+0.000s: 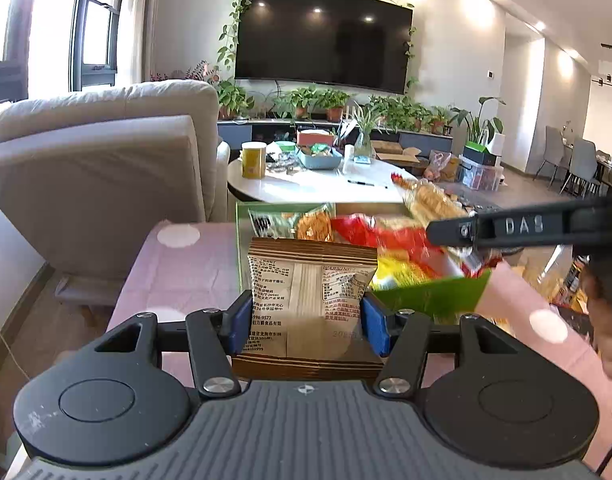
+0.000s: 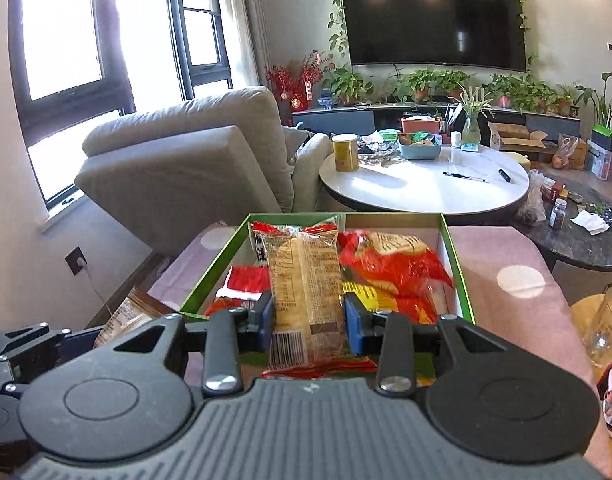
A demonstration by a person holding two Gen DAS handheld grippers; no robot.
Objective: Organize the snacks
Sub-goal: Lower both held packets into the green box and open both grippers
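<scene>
My left gripper [image 1: 307, 322] is shut on a brown and beige snack packet [image 1: 310, 292], held upright just in front of the green box [image 1: 438, 292]. My right gripper [image 2: 308, 322] is shut on a clear packet of pale crackers with red ends [image 2: 303, 284], held above the near edge of the green box [image 2: 462, 276]. Inside the box lie red and yellow snack bags [image 2: 390, 264]. In the left wrist view the right gripper's black body [image 1: 522, 228] crosses from the right with its packet [image 1: 430, 200] above the box. The left gripper [image 2: 29, 348] and its brown packet [image 2: 121, 316] show at the lower left of the right wrist view.
The box sits on a pink dotted tablecloth [image 2: 506, 252]. Beyond it stand a beige sofa [image 2: 193, 152] and a round white table [image 2: 422, 184] with a yellow can [image 2: 345, 152], a blue tub and pens. A glass [image 2: 610, 328] stands at the right edge.
</scene>
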